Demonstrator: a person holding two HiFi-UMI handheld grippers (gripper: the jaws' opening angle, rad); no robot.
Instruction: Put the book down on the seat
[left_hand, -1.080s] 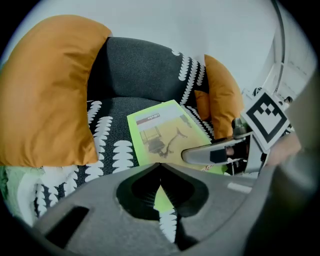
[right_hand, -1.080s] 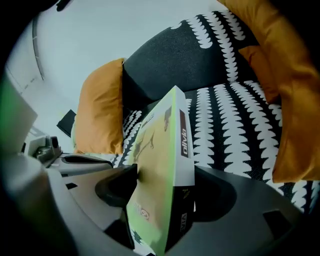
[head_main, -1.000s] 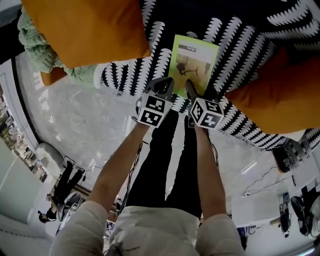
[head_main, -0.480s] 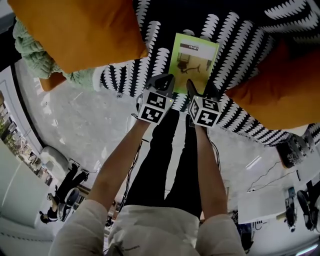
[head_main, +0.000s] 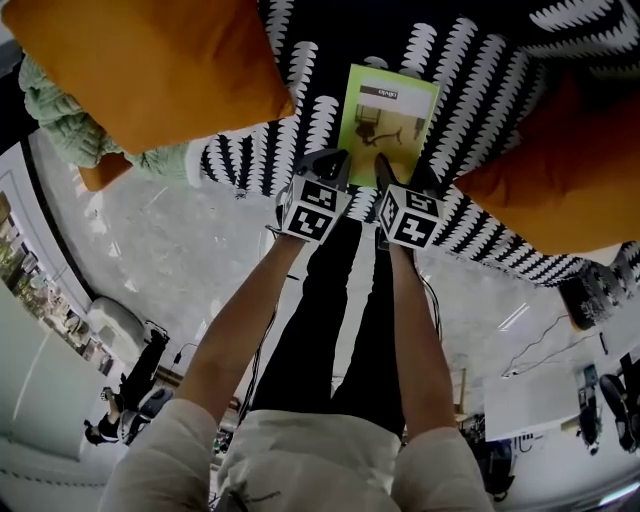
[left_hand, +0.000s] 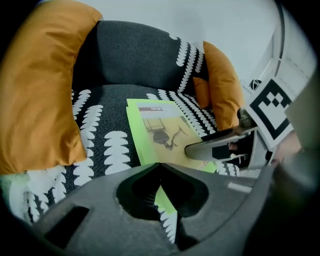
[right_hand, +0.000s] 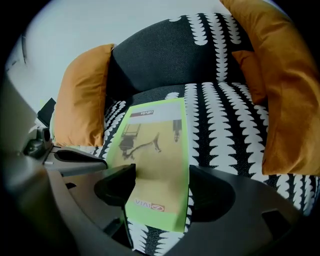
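the book (head_main: 388, 122) lies flat on the patterned seat (head_main: 480, 70), its long axis running near to far with the title end far. the right gripper (head_main: 400, 172) has its fingers apart at the book's near end. the left gripper (head_main: 325, 160), just left, has its fingers together and empty. orange cushions (head_main: 150, 60) flank the seat on both sides.

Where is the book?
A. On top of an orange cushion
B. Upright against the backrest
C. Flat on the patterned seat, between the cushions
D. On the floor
C: the book lies flat on the black-and-white seat, with an orange cushion at each side.
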